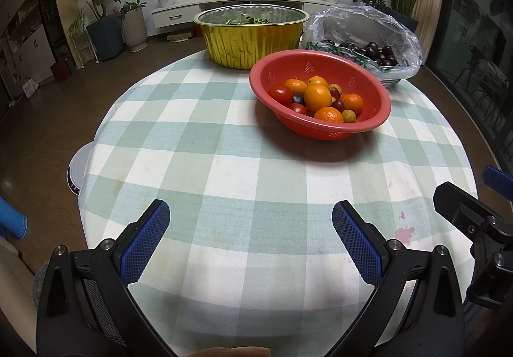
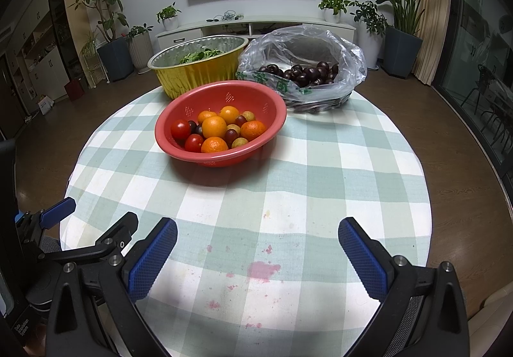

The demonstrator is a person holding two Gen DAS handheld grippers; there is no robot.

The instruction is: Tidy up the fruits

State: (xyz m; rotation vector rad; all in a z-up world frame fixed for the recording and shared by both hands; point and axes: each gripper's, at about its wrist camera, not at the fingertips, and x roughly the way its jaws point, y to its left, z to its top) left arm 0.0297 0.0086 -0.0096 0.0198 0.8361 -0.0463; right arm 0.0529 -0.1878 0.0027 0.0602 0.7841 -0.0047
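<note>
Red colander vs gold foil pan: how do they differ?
The red colander is smooth plastic with perforated patches; the gold foil pan is crinkled foil. The colander holds mixed fruit, the pan only greens. The colander sits nearer the grippers, the pan behind it. Both rest on the checked tablecloth.

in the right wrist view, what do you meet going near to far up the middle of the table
right tongs → pink stains on the checked tablecloth → red colander of mixed fruit → gold foil pan and plastic bag of cherries at the far edge
</note>
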